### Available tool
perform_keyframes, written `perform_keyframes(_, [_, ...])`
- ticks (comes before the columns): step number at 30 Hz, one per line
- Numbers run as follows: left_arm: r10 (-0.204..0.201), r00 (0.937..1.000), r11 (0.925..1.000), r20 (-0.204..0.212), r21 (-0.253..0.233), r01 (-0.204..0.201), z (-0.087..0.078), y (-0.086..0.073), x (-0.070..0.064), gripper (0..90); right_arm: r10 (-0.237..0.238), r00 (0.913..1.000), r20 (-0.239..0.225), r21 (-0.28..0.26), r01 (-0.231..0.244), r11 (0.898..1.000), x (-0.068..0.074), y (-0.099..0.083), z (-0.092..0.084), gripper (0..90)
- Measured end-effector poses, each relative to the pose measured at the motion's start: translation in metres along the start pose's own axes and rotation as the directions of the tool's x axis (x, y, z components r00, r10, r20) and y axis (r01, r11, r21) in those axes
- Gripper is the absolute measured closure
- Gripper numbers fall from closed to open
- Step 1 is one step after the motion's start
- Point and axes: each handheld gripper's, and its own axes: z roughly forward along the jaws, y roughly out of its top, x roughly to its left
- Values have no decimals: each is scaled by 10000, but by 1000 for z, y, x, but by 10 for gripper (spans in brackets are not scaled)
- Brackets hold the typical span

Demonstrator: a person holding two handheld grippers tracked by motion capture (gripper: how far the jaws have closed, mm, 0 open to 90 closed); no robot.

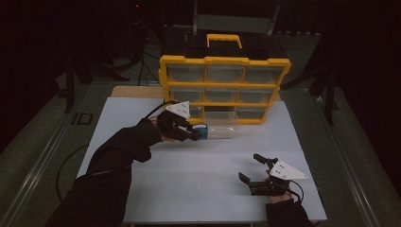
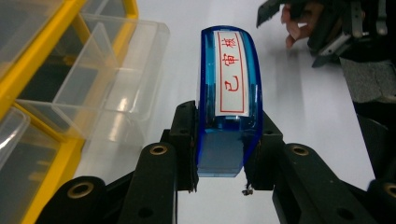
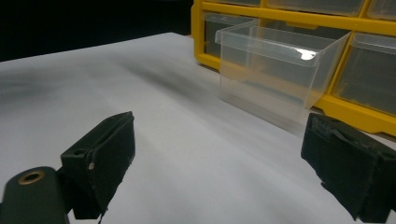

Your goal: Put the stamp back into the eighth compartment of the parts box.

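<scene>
A blue stamp [image 2: 229,93] with a white label of red characters sits between the jaws of my left gripper [image 2: 227,119], which is shut on its sides. In the high view the left gripper [image 1: 196,134] holds the blue stamp [image 1: 202,129] just above the table, at the near end of a clear plastic drawer [image 1: 224,132] pulled out of the yellow organizer [image 1: 224,87]. The clear drawer [image 2: 126,60] looks empty and lies just left of the stamp. My right gripper [image 1: 248,166] rests open at the front right, with nothing between its jaws [image 3: 219,130].
The yellow organizer [image 3: 299,18] with several clear drawers stands at the back of the white table [image 1: 189,175]. The pulled-out drawer [image 3: 275,70] juts toward the table's middle. Dark floor surrounds the table.
</scene>
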Motion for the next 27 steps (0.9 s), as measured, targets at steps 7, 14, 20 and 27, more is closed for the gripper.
perform_keyframes(7, [-8,10000,9999,-23,-113,7,-1,9,4,699,25,10000,-5,-11,-25,10000,0,0,0,100])
perform_keyframes(14, [-118,9999,9996,-114,-265,115,-1,16,13,699,13,10000,20,-29,-12,10000,0,0,0,100])
perform_keyframes(20, [-182,9996,9991,-209,-396,174,0,25,20,699,42,10000,-12,-28,-42,10000,0,0,0,100])
perform_keyframes(27, [-391,9985,9980,-380,-517,371,5,35,32,699,33,10000,-29,-25,-33,10000,0,0,0,100])
